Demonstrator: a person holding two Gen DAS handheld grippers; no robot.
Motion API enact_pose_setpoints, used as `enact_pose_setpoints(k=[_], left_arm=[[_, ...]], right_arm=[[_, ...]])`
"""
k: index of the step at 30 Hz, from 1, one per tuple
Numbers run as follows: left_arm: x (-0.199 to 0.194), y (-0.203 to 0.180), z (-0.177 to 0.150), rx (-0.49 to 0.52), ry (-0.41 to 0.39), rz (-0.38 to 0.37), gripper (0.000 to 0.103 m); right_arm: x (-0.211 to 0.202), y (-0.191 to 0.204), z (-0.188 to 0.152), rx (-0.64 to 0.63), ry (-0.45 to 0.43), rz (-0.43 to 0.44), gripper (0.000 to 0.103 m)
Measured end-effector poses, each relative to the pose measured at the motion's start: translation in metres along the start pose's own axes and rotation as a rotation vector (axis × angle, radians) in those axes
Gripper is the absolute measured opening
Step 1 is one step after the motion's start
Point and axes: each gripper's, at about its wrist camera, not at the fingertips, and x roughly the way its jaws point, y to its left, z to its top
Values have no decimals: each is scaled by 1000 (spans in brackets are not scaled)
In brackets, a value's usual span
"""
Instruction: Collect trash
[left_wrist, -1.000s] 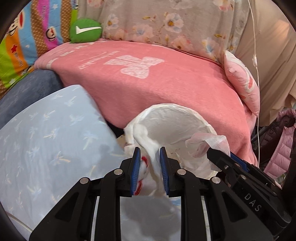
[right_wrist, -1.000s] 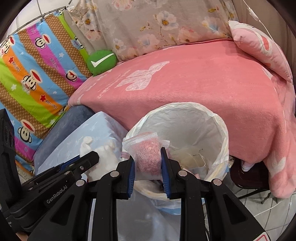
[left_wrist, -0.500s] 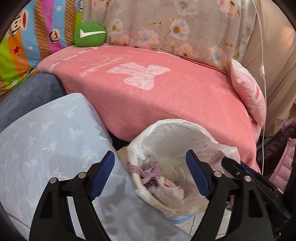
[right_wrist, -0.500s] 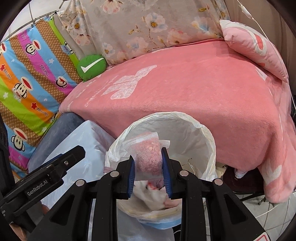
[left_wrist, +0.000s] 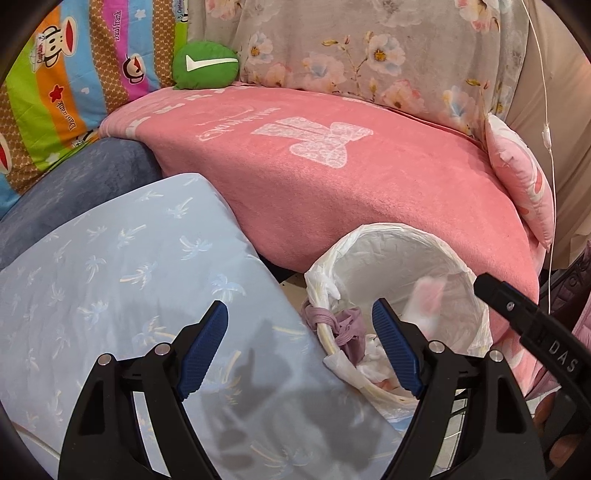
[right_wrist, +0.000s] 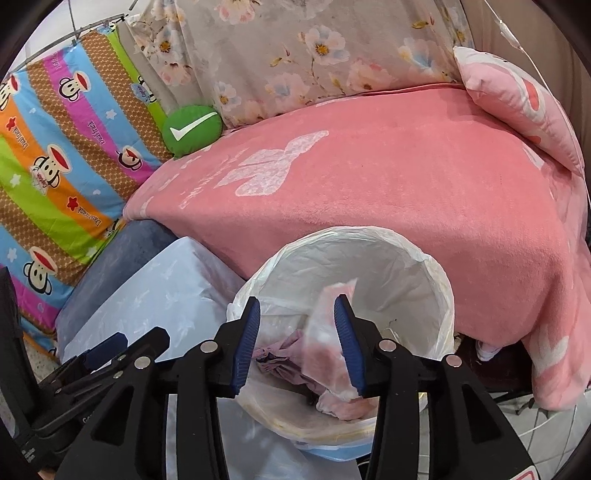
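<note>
Over bin (right_wrist: 436, 280) — right gripper (right_wrist: 297, 343) (opening), bag (right_wrist: 328, 354)

Two wrist views, angled downward past the tongs

The lined bin (left_wrist: 399, 266) (right_wrist: 369, 258) is seen close ahead from both; the pink blanket (left_wrist: 332, 184) (right_wrist: 406, 184) beyond is shared.

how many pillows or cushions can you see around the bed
3: green cushion at the pink blanket's back left corner, pink pillow at its right end, pale blue pillow beside the bin. Others may be hidden.
</note>
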Motion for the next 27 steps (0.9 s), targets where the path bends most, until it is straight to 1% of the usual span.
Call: enact_pose_setpoints(k=[3, 6, 9, 11, 18, 23, 27], left_arm=[[-3, 1, -2, 7, -6, 11, 79], [-8, 2, -4, 14, -14, 25, 80], [-12, 4, -6, 16, -17, 33, 80], [-15, 5, -8, 18, -20, 42, 80], [-28, 12, -16, 19, -30, 75, 84], [-37, 15, -25, 35, -34, 114, 88], [-44, 17, -35, 35, -30, 128, 91]], right_arm=[[-2, 4, 1, -12, -2, -1, 43], [-6, 8, -2, -27, 0, -4, 47], [-10, 15, -5, -49, 4, -4, 48], [-14, 18, -7, -68, 6, -9, 51], [-24, 26, -21, -130, 23, -48, 53], [-35, 31, -31, -171, 23, -67, 63], [-42, 35, -38, -197, 27, -88, 72]])
